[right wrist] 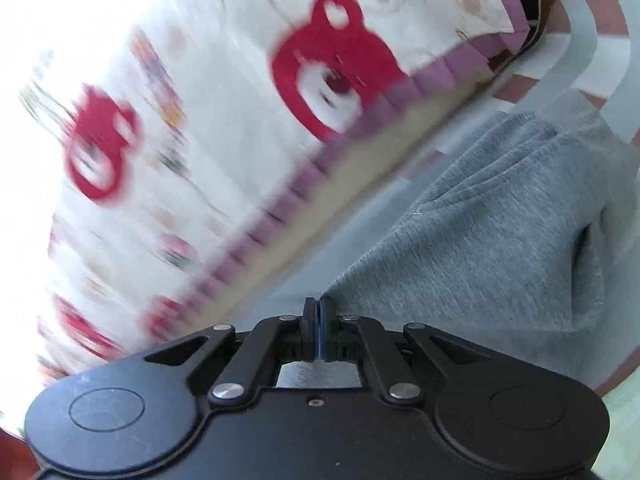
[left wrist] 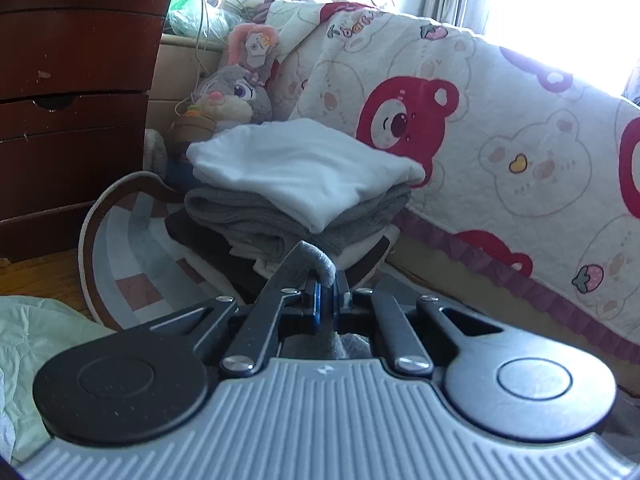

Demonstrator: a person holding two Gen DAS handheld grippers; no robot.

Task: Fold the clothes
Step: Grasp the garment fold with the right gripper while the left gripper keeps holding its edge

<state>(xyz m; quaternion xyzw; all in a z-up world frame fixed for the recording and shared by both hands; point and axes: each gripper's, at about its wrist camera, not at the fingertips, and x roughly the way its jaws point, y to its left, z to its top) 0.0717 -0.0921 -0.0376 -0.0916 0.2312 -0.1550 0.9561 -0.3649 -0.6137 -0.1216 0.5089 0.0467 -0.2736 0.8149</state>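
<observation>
bear-print quilt (left wrist: 500, 128): white, with red bears and strawberries and a purple frilled hem, draped over the side of a bed; it fills the right of the left wrist view and the upper left of the right wrist view, blurred there.

chest of drawers (left wrist: 72, 92): dark red-brown wood, at far left, standing on the wooden floor.

round rug (left wrist: 132, 248): pale grey, white and pink bands with a dark border and white edge, lying on the floor beside the bed.

stack of folded clothes (left wrist: 296, 200): sits on the rug against the quilt; a white piece on top, a grey one beneath it, then dark and white layers below.

grey garment (right wrist: 480, 232): heathered knit, unfolded and rumpled, spread over the rug at the right of the right wrist view.

plush rabbit (left wrist: 236, 92): grey with pink ears and a tag, propped behind the stack, next to the chest.

pale green cloth (left wrist: 36, 344): crumpled at lower left.

left hand-held gripper (left wrist: 326, 280): jaws closed on a strip of grey fabric, which curls out over the tips, just in front of the stack.

right hand-held gripper (right wrist: 318, 308): jaws pressed together, pinching the near edge of the grey garment, which fans away from the tips.
</observation>
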